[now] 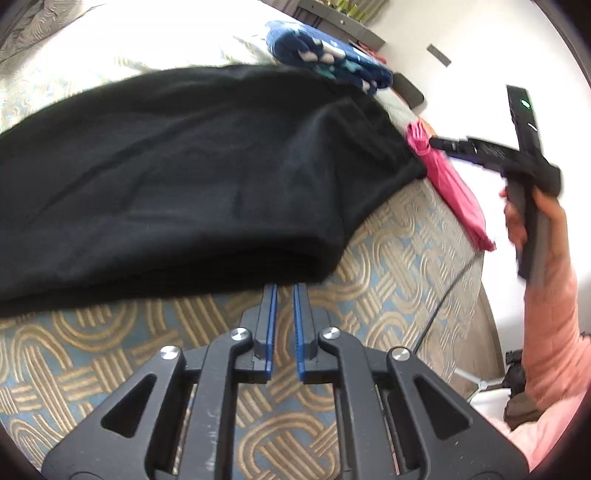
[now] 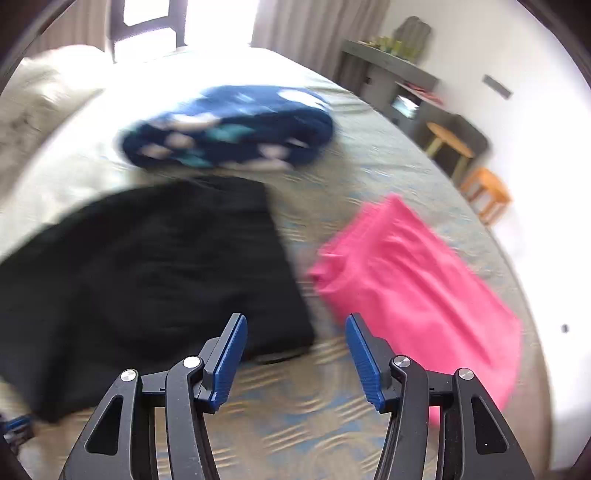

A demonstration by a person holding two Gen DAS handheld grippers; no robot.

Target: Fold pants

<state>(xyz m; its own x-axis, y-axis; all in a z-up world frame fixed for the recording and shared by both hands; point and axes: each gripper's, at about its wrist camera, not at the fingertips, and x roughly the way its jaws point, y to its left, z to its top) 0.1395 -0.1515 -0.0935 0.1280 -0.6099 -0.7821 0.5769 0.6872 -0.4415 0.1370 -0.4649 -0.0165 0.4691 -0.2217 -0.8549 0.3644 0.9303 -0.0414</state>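
On patterned bedspread (image 1: 388,258), black pants (image 1: 166,166) lie folded, thick.

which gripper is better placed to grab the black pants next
Left, probably. The left gripper sits low, its nearly closed fingers right at the folded edge of the black pants. The right gripper is open but held off the bed, aimed between the pants and the pink garment.

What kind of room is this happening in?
Most likely a bedroom, perhaps a hotel room: clothes lie on a wide bed with a blue-and-gold patterned quilt, long grey curtains hang by a bright window, and a grey wall shelf stands beyond.
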